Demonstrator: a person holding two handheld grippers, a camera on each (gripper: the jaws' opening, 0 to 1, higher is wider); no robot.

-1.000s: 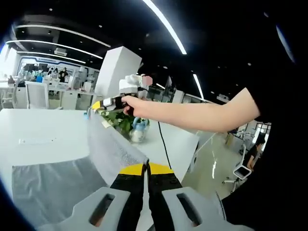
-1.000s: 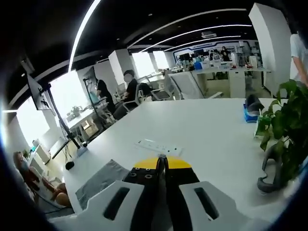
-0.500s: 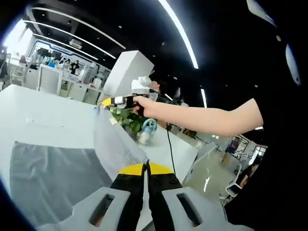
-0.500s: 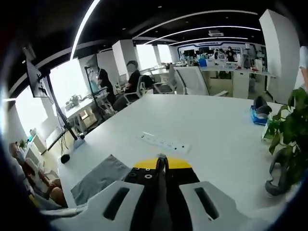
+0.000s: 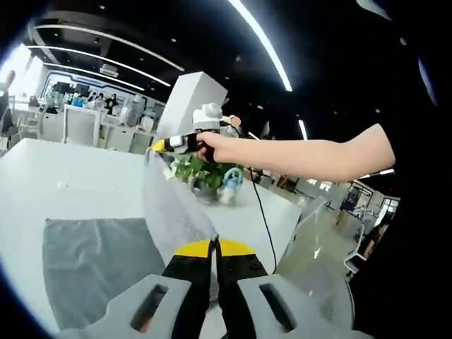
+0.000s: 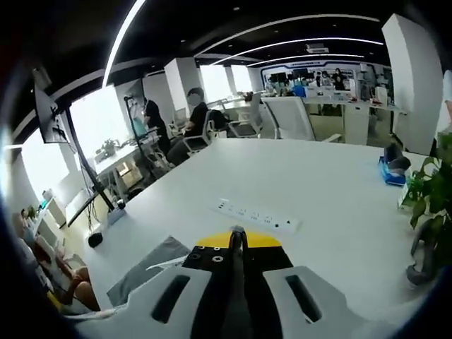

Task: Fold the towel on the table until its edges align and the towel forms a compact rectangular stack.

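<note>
The grey towel [image 5: 95,265] lies partly on the white table [image 5: 70,187], with one edge lifted into a taut band [image 5: 173,208]. My left gripper [image 5: 213,244] is shut on the near end of that band. In the left gripper view my right gripper [image 5: 159,146] is held up by a person's hand, shut on the band's far corner. In the right gripper view my right gripper [image 6: 237,233] is shut, towel cloth [image 6: 236,296] runs between its jaws, and a grey part of the towel [image 6: 145,272] lies on the table [image 6: 325,176] below left.
A potted plant [image 5: 205,173] with a pale blue pot stands on the table beyond the towel; its leaves [image 6: 431,180] show at the right. A white power strip [image 6: 258,215] lies ahead. A blue box [image 6: 392,166] sits far right. Chairs, desks and people fill the room behind.
Both views have shifted a little with the hands. The lifted band of towel stays stretched between the two grippers, and more of the flat grey towel shows at lower left.
</note>
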